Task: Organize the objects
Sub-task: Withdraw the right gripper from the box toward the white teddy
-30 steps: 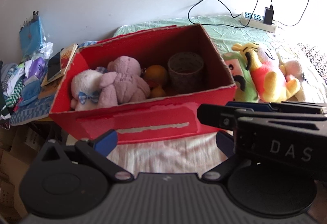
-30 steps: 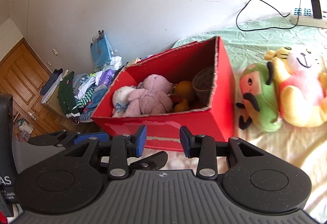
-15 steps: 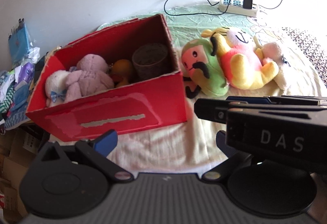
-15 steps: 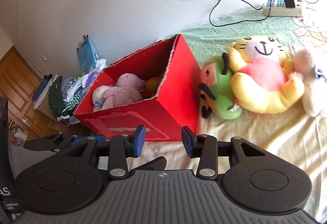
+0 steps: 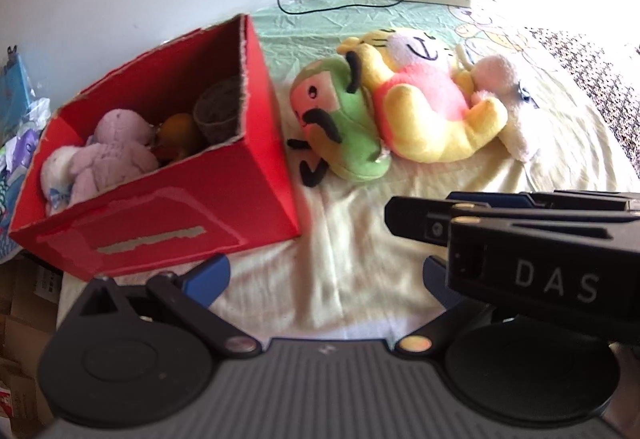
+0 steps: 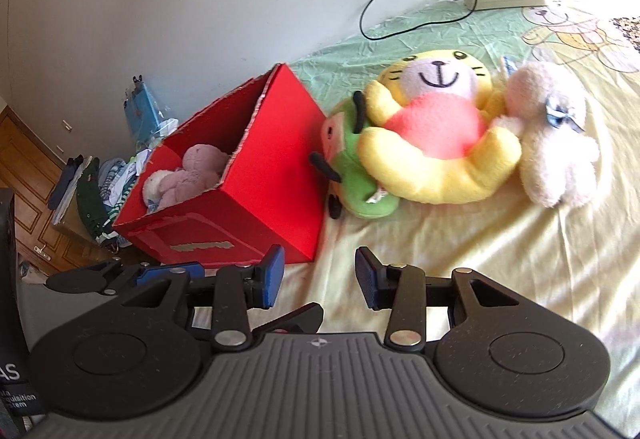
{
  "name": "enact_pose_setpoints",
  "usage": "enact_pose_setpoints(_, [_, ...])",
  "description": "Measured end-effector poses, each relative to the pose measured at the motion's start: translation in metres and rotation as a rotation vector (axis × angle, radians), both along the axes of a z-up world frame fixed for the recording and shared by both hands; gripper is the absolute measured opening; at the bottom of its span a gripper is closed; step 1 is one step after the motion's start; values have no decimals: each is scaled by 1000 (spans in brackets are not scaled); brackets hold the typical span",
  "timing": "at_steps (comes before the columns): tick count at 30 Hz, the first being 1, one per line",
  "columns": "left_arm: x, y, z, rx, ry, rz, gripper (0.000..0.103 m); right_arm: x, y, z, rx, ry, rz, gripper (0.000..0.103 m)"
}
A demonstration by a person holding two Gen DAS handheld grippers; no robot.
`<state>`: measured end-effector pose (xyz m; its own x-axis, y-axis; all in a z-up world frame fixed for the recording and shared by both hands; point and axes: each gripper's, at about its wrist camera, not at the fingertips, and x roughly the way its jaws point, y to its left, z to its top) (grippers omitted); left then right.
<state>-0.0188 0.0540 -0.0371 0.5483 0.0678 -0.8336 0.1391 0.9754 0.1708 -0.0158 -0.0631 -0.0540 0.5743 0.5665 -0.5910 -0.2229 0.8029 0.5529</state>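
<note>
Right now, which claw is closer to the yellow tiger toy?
Probably the right claw. It sits open on the bed in front of the yellow tiger toy, touching nothing. The left claw, also open and empty, is further left, near the red box.

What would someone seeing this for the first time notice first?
Probably the red box on the bed's left side, already holding plush toys. Just right of it lie three more: a green plush touching the box, a yellow cat plush, and a pale pink plush.

"DAS" in white on right gripper body, seen from left cam.
</note>
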Motion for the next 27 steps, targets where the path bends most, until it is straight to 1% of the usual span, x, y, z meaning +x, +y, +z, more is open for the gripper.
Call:
enact_pose_setpoints(8, [10,-24,-5,17,16,-72,102,-2,-27,-6,0,24,-71,43])
enact_pose_setpoints(15, [14,-38,-11,17,38,-121,102,-2,-41,-10,-2,43,-119,43])
enact_pose_setpoints(27, [15,-47,-16,29,60,-141,102,-1,-49,-15,-3,63,-136,43])
